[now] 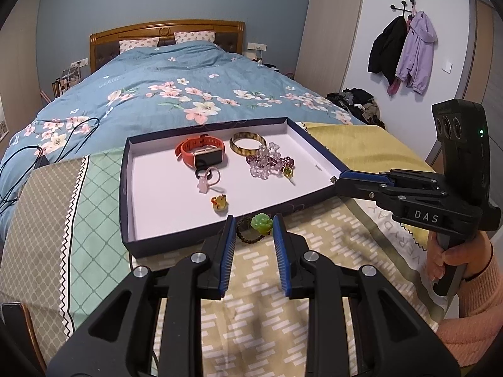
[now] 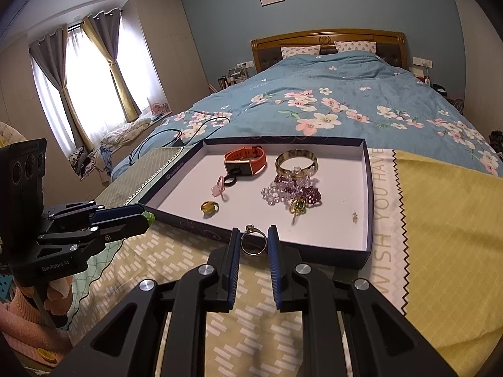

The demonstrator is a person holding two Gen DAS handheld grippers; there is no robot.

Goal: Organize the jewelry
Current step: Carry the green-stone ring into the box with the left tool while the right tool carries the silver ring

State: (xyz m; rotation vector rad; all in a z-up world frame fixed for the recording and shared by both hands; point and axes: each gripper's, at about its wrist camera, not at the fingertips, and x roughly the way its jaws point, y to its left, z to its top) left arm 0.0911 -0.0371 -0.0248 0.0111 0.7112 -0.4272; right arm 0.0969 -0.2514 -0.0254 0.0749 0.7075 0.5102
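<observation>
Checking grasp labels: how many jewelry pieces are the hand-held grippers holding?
2. Green flower bracelet in the left hand-held gripper, by the tray's near wall; gold ring in the right hand-held gripper, at the same wall. No hidden third seen.

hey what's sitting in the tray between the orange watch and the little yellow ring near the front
A black ring and a pink ring with a pale pink charm lie there, between the orange watch and the yellow ring. Both wrist views show it.

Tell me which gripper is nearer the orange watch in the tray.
Neither clearly: both are short of it. The left gripper, holding a green flower bracelet, is at the tray's near rim; the right gripper, holding a ring, is at the near-right corner. The orange watch lies toward the far side.
</observation>
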